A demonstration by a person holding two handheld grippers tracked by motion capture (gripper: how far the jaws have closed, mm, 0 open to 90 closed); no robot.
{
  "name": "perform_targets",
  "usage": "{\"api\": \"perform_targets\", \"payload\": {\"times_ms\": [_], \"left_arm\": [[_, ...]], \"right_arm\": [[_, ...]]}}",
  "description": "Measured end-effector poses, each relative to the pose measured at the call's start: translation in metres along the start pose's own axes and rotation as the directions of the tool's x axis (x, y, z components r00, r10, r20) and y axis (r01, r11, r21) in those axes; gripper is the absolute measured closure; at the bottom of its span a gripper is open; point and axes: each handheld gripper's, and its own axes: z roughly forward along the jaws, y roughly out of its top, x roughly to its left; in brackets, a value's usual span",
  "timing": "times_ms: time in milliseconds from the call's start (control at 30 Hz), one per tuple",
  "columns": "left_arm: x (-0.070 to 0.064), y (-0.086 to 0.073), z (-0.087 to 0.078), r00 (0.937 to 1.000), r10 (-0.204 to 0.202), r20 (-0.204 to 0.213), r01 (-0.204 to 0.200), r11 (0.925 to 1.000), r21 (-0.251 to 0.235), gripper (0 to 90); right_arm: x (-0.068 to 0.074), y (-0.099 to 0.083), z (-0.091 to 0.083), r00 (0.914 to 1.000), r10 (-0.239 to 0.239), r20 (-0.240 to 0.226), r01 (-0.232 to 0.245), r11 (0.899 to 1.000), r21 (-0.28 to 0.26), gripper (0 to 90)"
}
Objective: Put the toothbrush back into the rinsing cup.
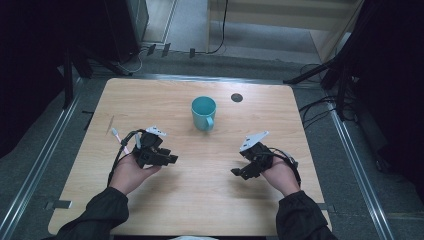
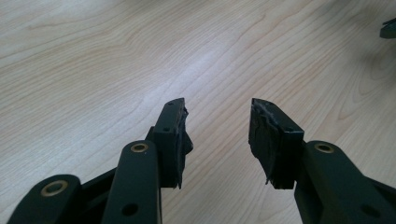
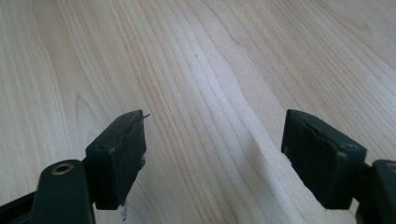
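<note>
Table (image 1: 150, 100): pale wood, bare between the hands.
Mug (image 1: 203, 113): teal, upright at the far centre, well apart from both grippers; likely rigid, light and smooth-sided (slippery), so grip across the rim wall or the handle, which faces the person.
Left gripper (image 1: 172, 159): jaws parted, holding nothing.
Right gripper (image 1: 236, 172): jaws wide apart, empty.

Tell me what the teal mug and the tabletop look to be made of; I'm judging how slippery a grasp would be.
The teal mug looks like glazed ceramic or hard plastic: smooth, evenly coloured wall with a moulded handle; the view leaves it open which. The tabletop looks like light wood or wood-pattern laminate: grain lines run across it, with a soft satin sheen in both gripper views.
</note>
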Motion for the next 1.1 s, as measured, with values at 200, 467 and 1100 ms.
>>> {"api": "perform_targets", "payload": {"times_ms": [200,467,1100], "left_arm": [[0.005,0.000,-0.002,0.9992,-0.026,0.029,0.026,0.9995,0.016,59.7],[0.010,0.000,-0.007,0.9988,-0.045,0.021,0.045,0.9990,0.006,59.2],[0.033,-0.002,-0.023,0.9947,-0.101,-0.018,0.102,0.9938,0.044,64.4]], "right_arm": [[0.002,0.000,-0.001,0.9989,-0.046,0.009,0.046,0.999,0.004,22.2],[0.003,-0.001,-0.001,0.9985,-0.054,0.005,0.054,0.998,0.010,22.3],[0.004,-0.001,0.001,0.9973,-0.073,-0.003,0.073,0.997,0.032,22.3]]}}
